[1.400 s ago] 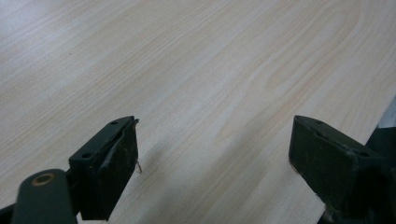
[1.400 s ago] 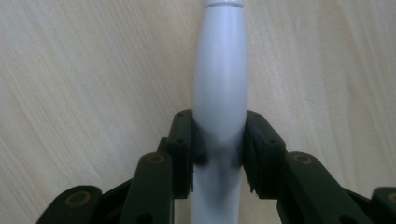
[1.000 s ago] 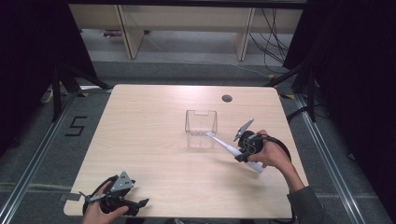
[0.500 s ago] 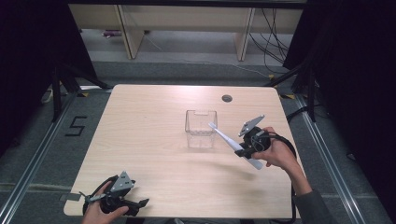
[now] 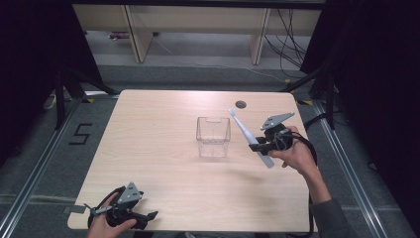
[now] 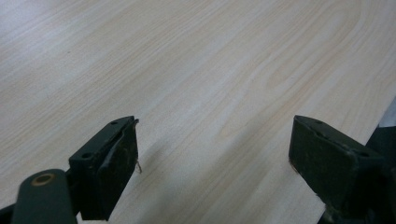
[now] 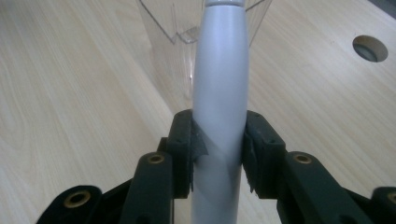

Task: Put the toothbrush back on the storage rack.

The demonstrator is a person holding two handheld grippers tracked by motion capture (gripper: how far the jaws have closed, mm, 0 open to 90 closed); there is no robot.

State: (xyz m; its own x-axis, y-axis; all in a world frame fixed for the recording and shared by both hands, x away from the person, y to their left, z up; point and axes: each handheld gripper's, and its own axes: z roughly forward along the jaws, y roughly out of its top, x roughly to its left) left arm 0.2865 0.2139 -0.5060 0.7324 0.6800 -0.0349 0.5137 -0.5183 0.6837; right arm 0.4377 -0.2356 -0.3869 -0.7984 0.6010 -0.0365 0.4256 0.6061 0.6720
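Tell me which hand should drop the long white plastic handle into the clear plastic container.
Right. The right gripper already clamps the long white plastic handle beside the clear plastic container; the left gripper sits open at the table's near edge.

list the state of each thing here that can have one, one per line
right tool: shut on the white stick, held above the table
white stick: gripped at mid-length, tilted, upper end near the clear container's right rim
clear container: upright, open-topped, looks empty
left tool: open, nothing between its jaws, low over the table at the near left corner
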